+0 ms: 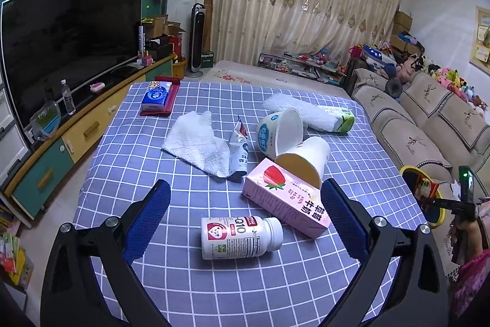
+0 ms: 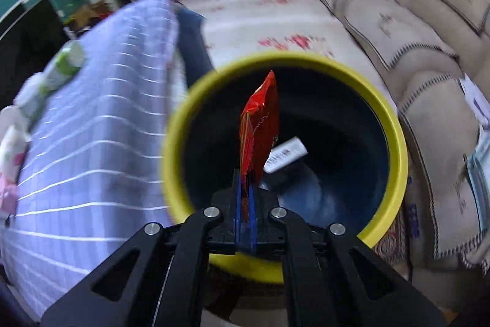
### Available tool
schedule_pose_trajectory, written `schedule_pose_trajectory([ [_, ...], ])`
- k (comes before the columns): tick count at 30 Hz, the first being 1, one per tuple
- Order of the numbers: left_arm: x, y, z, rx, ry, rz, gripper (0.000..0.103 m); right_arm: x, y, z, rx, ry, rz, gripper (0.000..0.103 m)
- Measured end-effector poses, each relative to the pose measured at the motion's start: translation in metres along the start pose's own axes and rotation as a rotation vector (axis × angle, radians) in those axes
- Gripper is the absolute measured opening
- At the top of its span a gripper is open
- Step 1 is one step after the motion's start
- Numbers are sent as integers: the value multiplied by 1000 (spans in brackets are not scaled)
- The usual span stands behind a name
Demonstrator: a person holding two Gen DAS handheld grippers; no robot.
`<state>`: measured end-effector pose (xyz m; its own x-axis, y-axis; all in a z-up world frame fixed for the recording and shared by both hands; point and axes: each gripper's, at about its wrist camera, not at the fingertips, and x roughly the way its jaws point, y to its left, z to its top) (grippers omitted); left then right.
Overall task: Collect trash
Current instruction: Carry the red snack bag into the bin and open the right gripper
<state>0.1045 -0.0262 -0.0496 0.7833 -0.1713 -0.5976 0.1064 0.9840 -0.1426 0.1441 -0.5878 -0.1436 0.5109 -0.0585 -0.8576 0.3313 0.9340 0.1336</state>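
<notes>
My right gripper (image 2: 245,178) is shut on a red snack wrapper (image 2: 260,124), which hangs over the mouth of the yellow-rimmed bin (image 2: 395,118); a white barcoded packet (image 2: 284,155) lies inside the bin. My left gripper (image 1: 245,204) is open above the checked tablecloth (image 1: 128,173). A white supplement bottle (image 1: 239,238) lies on its side between its blue fingers (image 1: 153,213). A pink strawberry milk carton (image 1: 284,198) lies just beyond, with two tipped paper cups (image 1: 306,161), a crumpled foil pouch (image 1: 239,149) and a white tissue (image 1: 196,140) farther on.
A tissue pack (image 1: 156,95) on a red tray sits at the table's far left. A white mesh roll with a green tube (image 1: 318,114) lies at the far right. The bin (image 1: 425,192) stands on the floor right of the table, beside the sofa (image 1: 428,118). A TV cabinet (image 1: 76,131) runs along the left.
</notes>
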Motion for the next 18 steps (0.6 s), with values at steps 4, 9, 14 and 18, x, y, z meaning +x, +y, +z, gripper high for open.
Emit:
schedule_pose_trajectory([
  [4, 5, 3, 0, -11, 12, 4, 97, 22, -16, -2, 31, 49, -41, 7],
  [9, 10, 7, -2, -19, 22, 5, 97, 28, -18, -5, 50, 66, -82, 36],
  [14, 15, 8, -6, -19, 36, -3, 97, 17, -13, -3, 51, 34, -74, 38],
  [18, 21, 11, -15, -23, 65, -12, 97, 7, -5, 1, 32, 16, -69, 40],
])
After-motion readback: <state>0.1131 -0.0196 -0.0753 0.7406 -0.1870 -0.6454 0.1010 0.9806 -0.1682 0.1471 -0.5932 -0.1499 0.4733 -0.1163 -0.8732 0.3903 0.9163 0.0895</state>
